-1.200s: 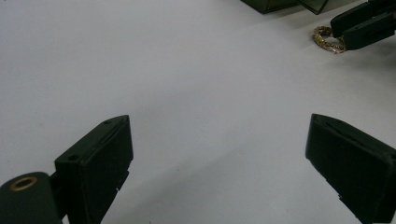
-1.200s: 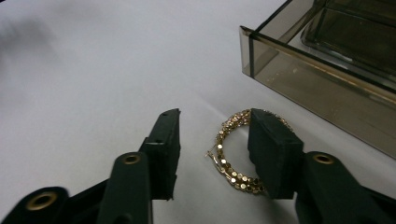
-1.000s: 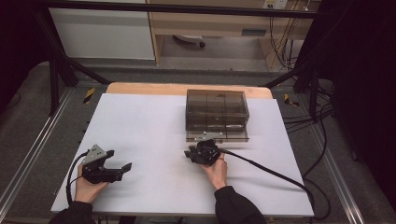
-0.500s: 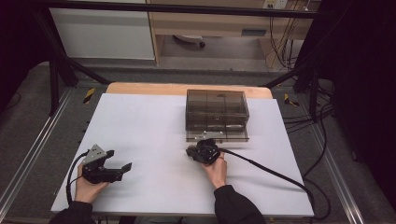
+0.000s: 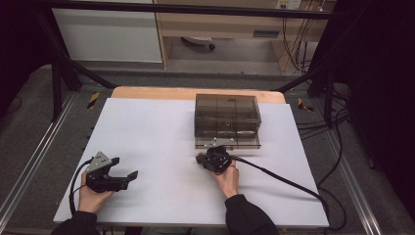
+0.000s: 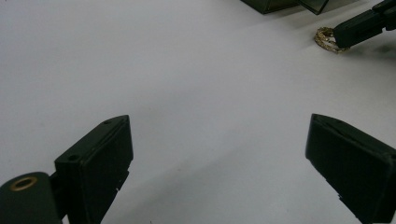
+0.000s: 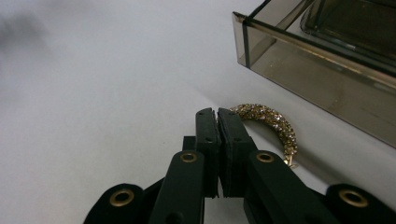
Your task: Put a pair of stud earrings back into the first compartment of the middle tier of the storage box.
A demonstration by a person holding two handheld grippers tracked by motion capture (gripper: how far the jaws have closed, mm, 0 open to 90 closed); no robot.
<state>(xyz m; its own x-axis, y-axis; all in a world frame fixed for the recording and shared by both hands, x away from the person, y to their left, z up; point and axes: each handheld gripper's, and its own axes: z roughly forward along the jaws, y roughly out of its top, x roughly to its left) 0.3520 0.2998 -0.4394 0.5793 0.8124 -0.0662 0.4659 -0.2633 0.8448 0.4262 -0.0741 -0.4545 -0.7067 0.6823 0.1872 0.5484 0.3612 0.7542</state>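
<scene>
Nothing much has shifted since the earlier frames: the right gripper [image 5: 214, 157] has edged only slightly in front of the box, and the left one has stayed put.

Largest first: the white surface [image 5: 156, 127] carries a smoky clear box [image 5: 226, 115] with its bottom drawer [image 7: 322, 84] pulled out, just ahead and to the right of the right jaws. The left gripper [image 5: 113, 176] rests well apart, its jaws spread wide over bare surface with nothing between them.

The right jaws are pressed together, pinching one end of a gold sparkly bracelet [image 7: 271, 122]. It curves away from their tips to the right, lying on the surface just short of the drawer front. From the left gripper view the bracelet [image 6: 328, 39] sits at the tip of the far jaws.

As I judge it, the grab is made; lifting the bracelet and setting it into the open drawer is left.
</scene>
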